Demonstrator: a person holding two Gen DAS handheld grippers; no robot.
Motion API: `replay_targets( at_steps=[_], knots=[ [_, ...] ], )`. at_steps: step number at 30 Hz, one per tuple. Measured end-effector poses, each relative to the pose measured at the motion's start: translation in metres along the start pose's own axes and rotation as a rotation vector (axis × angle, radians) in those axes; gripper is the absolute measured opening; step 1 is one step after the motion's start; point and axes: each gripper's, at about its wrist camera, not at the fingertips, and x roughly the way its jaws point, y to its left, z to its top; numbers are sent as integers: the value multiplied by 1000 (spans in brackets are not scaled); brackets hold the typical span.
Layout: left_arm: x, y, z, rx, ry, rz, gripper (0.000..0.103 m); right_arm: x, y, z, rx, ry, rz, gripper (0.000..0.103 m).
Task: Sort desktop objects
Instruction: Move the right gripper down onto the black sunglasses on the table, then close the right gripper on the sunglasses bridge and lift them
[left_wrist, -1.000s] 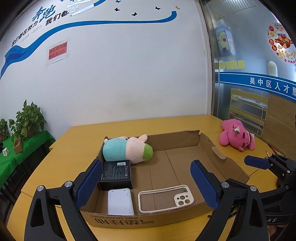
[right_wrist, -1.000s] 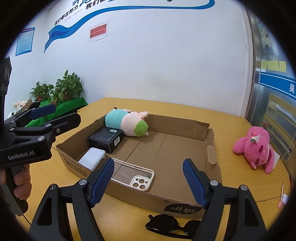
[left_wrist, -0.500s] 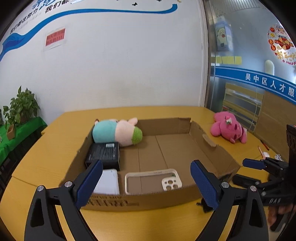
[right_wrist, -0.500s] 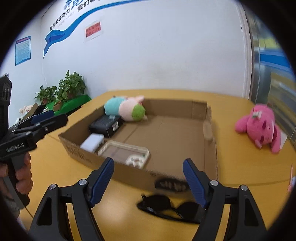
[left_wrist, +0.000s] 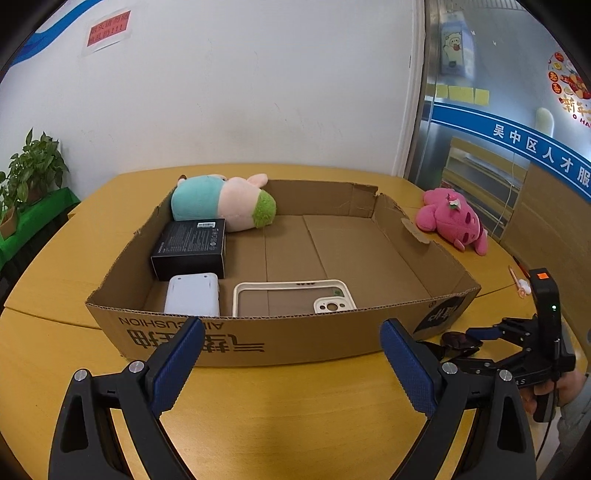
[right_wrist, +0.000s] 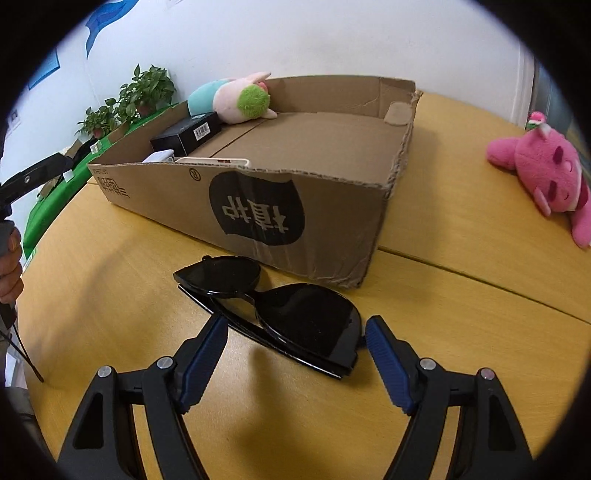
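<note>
Black sunglasses (right_wrist: 295, 310) lie folded on the yellow table (right_wrist: 110, 295), just in front of the cardboard box (right_wrist: 258, 210). My right gripper (right_wrist: 295, 328) is open and low over them, with one lens between its blue pads (right_wrist: 201, 363); the pads do not press on it. In the left wrist view the sunglasses (left_wrist: 456, 339) show at the box's right front corner. My left gripper (left_wrist: 290, 332) is open and holds nothing, facing the front wall of the box (left_wrist: 258, 339). A pink plush (right_wrist: 546, 177) lies on the table to the right.
The box holds a pig plush (left_wrist: 225, 203), a black carton (left_wrist: 190, 247), a white device (left_wrist: 192, 295) and a cream phone case (left_wrist: 295, 297). A pen (left_wrist: 517, 280) lies near the right table edge. Potted plants (right_wrist: 129, 99) stand beyond the table on the left.
Both grippers have sunk toward the table. The right one dropped down to the sunglasses, which now sit between its fingers. The left one now faces the box's front wall from lower down.
</note>
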Motion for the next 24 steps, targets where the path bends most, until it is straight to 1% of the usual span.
replay_targets(
  at_steps=[1,3,7,8,10,12,15,17,19,21,22,23,24],
  knots=[
    [1,-1,-1,3,3,-2,98,3,1,-1,3,8,4,79],
    [1,-1,-2,3,4,0,98,2,9,-4,-11,7,15,79],
    [4,2,-4,-24,10,-11,98,-6,35,-17,-18,28,92,79],
    [6,3,-5,-30,17,-16,98,-8,45,-21,-26,37,125,79],
    [10,4,-7,-40,36,-27,98,-13,64,-28,-67,44,154,77],
    [15,3,-9,-46,59,-46,98,-20,76,-29,-110,25,131,77],
    [23,2,-12,-65,97,-89,98,-23,77,-21,-101,-10,119,77],
    [27,0,-15,-84,120,-116,98,-16,76,-15,-99,1,113,77],
    [29,-3,-18,-89,131,-132,98,-5,78,-12,-125,17,97,77],
    [33,-5,-20,-89,148,-142,98,6,79,-13,-142,48,80,73],
    [35,-5,-21,-91,157,-146,98,10,79,-13,-144,59,66,62],
    [36,-6,-22,-92,164,-150,98,12,79,-13,-147,66,58,56],
    [38,-7,-24,-95,171,-156,98,12,81,-14,-156,64,53,55]
  ],
)
